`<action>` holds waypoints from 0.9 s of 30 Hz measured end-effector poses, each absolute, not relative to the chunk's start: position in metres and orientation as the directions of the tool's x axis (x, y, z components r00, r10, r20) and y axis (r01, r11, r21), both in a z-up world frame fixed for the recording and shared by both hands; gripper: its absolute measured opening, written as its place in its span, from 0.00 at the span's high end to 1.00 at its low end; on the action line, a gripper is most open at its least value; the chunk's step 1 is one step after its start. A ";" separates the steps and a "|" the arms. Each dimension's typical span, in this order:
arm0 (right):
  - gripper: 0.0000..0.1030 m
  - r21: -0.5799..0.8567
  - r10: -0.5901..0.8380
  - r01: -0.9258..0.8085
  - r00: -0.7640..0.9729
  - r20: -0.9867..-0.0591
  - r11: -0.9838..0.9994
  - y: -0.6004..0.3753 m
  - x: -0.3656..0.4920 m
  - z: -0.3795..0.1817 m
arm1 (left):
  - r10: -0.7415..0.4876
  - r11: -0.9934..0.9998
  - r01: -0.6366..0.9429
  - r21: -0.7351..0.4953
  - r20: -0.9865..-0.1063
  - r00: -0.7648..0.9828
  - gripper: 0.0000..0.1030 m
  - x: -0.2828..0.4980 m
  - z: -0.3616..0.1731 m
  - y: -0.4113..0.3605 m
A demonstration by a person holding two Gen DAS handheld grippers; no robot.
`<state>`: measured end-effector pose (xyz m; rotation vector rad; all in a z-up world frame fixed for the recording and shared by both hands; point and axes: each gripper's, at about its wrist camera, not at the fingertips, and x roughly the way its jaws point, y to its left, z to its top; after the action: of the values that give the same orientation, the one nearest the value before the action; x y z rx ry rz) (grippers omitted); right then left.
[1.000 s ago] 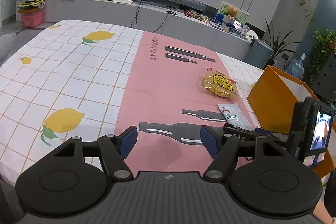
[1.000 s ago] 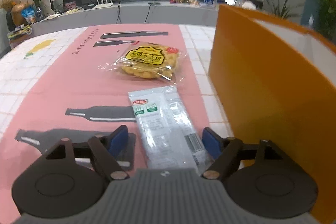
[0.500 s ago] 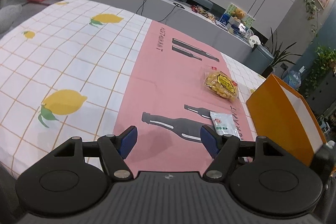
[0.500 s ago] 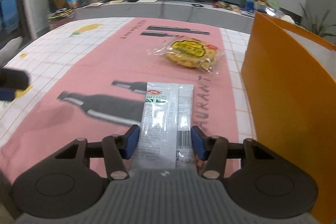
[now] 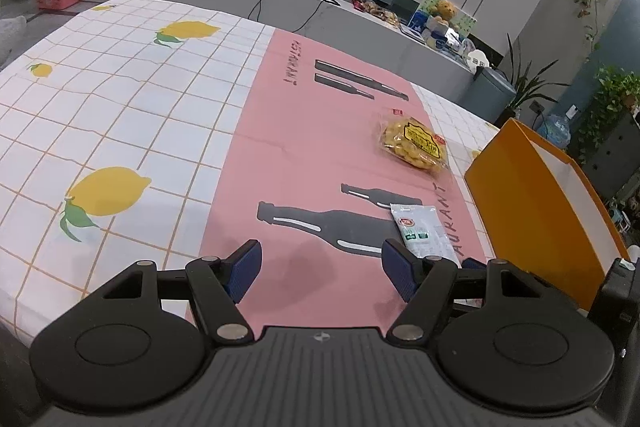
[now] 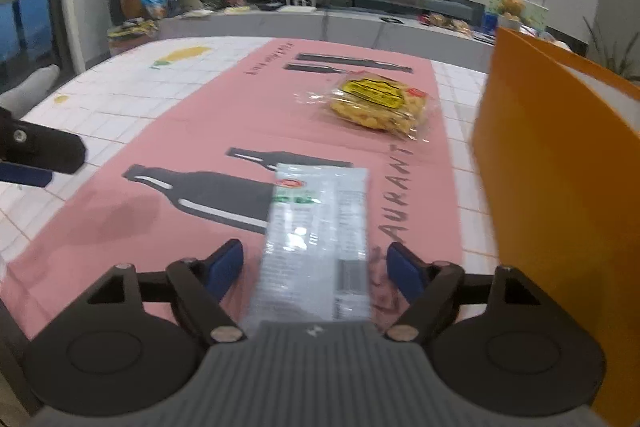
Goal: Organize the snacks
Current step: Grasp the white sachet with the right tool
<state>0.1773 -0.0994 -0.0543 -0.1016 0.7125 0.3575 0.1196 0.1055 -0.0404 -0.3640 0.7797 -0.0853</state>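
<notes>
The white snack packet point(image 6: 316, 239) lies flat on the pink runner point(image 6: 224, 115), straight ahead of the right gripper point(image 6: 316, 269), its near end tucked between the two blue pads point(image 6: 402, 273) — neither pad touches it, a gap shows on each side. The right jaws have just been opening again after a squeeze, so the packet sits between them unheld, not gripped. Long axis runs away from the gripper, roughly along its pointing line, so the jaws would close across the short width. Judged from this, the right hand is the nearer one by far; the left gripper point(image 5: 322, 269) hovers to the packet's left, jaws wide, nothing in them, with the packet point(image 5: 424, 233) just past its right pad.

Packet look: thin, glossy, translucent white film, red oval logo and green print near the far end, barcode by the near end — flimsy, likely to slide or buckle under a pinch.

The yellow cracker bag point(image 6: 378, 103) lies farther off on the runner, well apart from the packet. The orange box point(image 6: 552, 163) stands just right of both snacks, probably the target bin.
</notes>
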 end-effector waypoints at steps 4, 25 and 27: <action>0.15 0.028 0.290 -0.356 0.711 -0.640 0.934 -0.096 0.178 -0.058 | -0.210 0.938 -0.050 -0.344 -0.676 0.706 0.22 0.119 -0.041 0.103; 0.36 0.016 0.285 -0.349 0.739 -0.611 0.937 -0.093 0.169 -0.058 | -0.136 0.966 -0.052 -0.253 -0.670 0.730 0.07 0.118 -0.038 0.092; 0.50 0.009 0.288 -0.357 0.738 -0.610 0.934 -0.093 0.168 -0.055 | -0.127 0.970 -0.050 -0.237 -0.672 0.729 0.07 0.118 -0.038 0.090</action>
<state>0.1682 -0.0928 -0.0555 -0.1108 0.6506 0.3547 0.1183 0.0901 -0.0377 -0.2469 0.7544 -0.0431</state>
